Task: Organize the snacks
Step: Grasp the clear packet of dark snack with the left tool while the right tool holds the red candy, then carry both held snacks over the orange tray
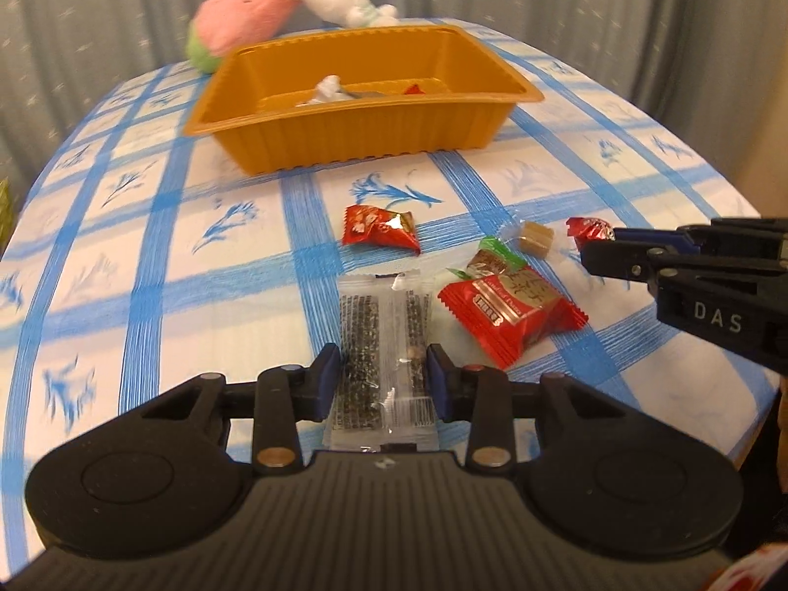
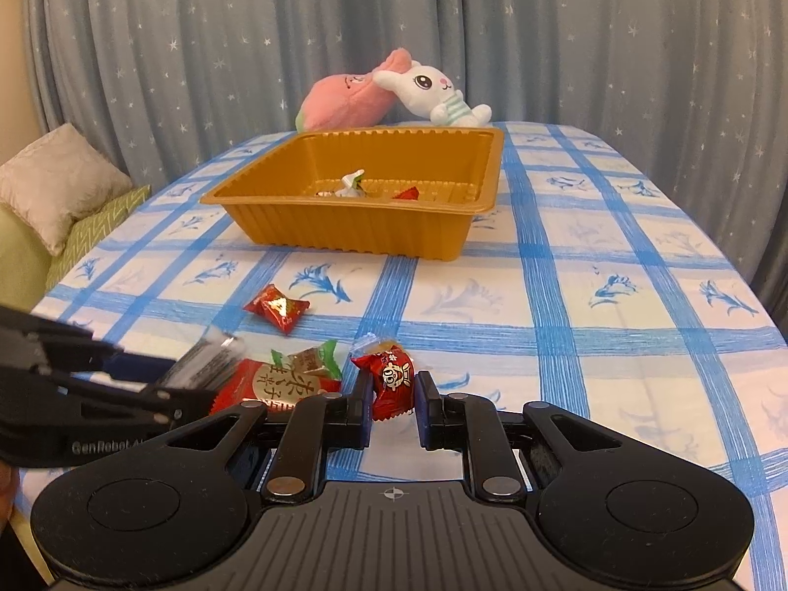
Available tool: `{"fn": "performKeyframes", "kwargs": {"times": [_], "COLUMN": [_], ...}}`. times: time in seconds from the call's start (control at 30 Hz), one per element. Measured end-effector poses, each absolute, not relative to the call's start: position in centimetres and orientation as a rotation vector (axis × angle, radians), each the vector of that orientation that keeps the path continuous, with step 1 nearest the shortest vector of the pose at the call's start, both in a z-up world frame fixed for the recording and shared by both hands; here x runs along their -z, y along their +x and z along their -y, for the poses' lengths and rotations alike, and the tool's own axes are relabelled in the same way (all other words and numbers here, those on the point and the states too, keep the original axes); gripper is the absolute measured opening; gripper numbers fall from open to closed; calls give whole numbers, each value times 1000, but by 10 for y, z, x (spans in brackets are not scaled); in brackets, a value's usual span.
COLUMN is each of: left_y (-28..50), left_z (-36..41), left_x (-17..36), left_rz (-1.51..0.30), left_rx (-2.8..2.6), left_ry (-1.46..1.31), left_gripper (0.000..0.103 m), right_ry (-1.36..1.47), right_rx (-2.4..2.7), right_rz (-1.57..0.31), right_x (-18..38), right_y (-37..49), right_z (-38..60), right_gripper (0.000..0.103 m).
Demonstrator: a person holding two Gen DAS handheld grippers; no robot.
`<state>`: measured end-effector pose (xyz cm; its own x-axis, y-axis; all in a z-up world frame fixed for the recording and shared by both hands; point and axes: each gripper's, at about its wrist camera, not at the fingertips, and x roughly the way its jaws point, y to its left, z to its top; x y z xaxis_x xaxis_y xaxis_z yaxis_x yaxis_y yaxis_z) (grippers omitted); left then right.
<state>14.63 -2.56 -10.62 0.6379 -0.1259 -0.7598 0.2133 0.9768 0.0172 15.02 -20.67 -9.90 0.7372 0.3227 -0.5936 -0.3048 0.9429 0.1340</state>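
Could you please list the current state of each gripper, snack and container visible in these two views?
left gripper: shut on the clear sesame bar packet.
right gripper: shut on a small red candy.
orange tray: upright on the table, a few snacks already inside.
large red packet: lying loose on the tablecloth.
red foil candy: loose on the tablecloth, untouched.
brown caramel: wrapped, lying loose.

snacks [image 2: 278,312] before tray [image 2: 344,229], plush toys [image 2: 433,91] behind

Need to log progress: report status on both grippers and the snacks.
Left gripper shut on clear sesame bar packet. Right gripper shut on small red candy. Orange tray ahead, path unobstructed.
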Motion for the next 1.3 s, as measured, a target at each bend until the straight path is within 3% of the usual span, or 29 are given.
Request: {"fn": "performKeyframes", "kwargs": {"times": [0.8, 1.3], "left_y": [131, 201], "left_z": [-26, -29], "left_x": [47, 26], "left_rz": [-714, -636], "left_rx": [-11, 43], "left_ry": [-63, -35], "left_gripper": [34, 34], "right_ry": [-7, -57], "right_rx": [-424, -435], "right_rz": [-554, -493], "right_x": [53, 19], "right_y": [161, 229], "right_z": [178, 166], "right_gripper": [18, 18]}}
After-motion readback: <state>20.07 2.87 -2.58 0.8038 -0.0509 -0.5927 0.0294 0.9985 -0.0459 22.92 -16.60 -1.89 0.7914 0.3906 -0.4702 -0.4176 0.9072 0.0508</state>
